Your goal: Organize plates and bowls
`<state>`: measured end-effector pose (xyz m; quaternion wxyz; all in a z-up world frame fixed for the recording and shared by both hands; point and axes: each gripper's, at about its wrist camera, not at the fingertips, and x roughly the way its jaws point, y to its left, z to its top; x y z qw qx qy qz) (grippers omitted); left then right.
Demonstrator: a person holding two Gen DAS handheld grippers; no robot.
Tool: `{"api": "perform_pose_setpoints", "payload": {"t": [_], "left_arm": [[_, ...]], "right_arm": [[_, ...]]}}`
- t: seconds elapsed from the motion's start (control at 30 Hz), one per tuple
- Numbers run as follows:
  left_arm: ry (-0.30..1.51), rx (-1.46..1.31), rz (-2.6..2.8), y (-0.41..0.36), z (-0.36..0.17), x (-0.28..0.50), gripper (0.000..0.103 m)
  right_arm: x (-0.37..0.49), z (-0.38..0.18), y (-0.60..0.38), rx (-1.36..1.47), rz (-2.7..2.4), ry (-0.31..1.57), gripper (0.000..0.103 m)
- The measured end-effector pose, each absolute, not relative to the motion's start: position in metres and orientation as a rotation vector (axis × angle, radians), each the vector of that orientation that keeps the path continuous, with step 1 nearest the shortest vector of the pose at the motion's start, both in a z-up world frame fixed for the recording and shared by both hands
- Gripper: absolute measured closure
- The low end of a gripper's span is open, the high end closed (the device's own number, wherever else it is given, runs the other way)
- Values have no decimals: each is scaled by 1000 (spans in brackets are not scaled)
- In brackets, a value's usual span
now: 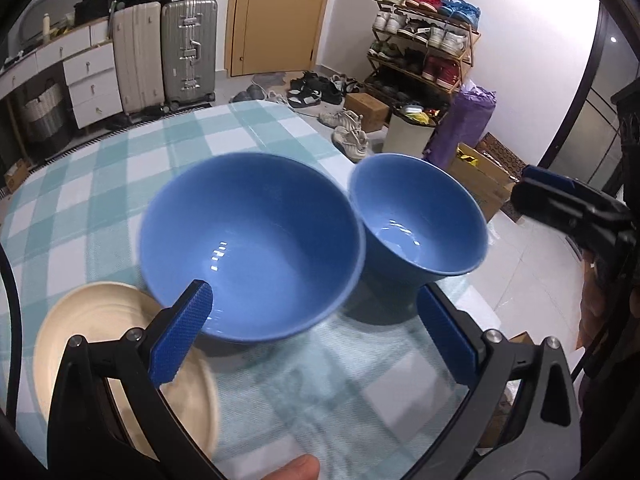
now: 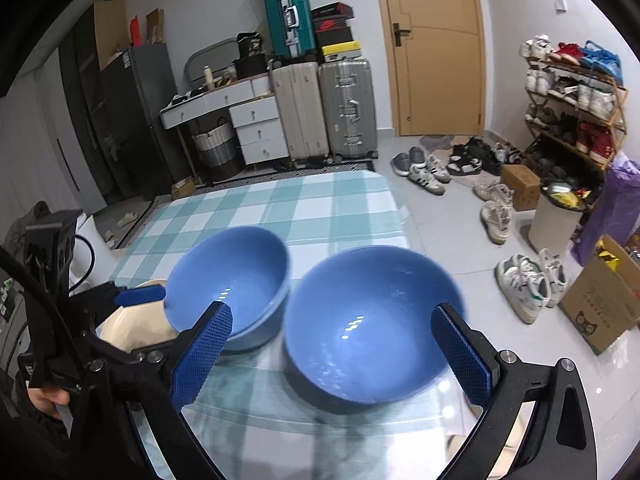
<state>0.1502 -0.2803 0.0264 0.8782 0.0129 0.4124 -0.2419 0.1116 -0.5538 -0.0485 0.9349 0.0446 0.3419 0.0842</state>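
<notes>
Two blue bowls on a checked surface, both claws spread.

Left claw (image 1: 316, 336) faces the left bowl (image 1: 252, 246); right claw (image 2: 332, 354) faces the right bowl (image 2: 370, 322); beyond, suitcases (image 2: 324, 108) and door (image 2: 436, 44).

Two blue bowls + one cream plate on the checked tablecloth

You've got 2 glossy blue bowls side by side, both upright, empty, open side up, rims touching or nearly so. The left bowl (image 1: 252, 248) (image 2: 228, 284) looks blurred in the left wrist view, and its near-left edge overlaps the cream plate (image 1: 120, 360) (image 2: 136, 328), which lies flat w/ faint concentric rings at the table's near-left. Can't tell if that bowl rests on the plate or just beside it. The right bowl (image 1: 420, 220) (image 2: 372, 328) sits near the table's right edge, blurred in the right wrist view.
</notes>
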Motion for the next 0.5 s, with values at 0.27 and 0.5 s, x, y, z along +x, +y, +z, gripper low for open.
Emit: {"api": "perform_pose_setpoints", "payload": {"t": [0.27,0.5], "left_arm": [[889,35,-587,-321,25,130,31],[931,-20,-644,-350,22,124,44]], "right_arm": [[89,-44,-591,99,145,679,2],[90,-58,-620,177,98,715,3]]}}
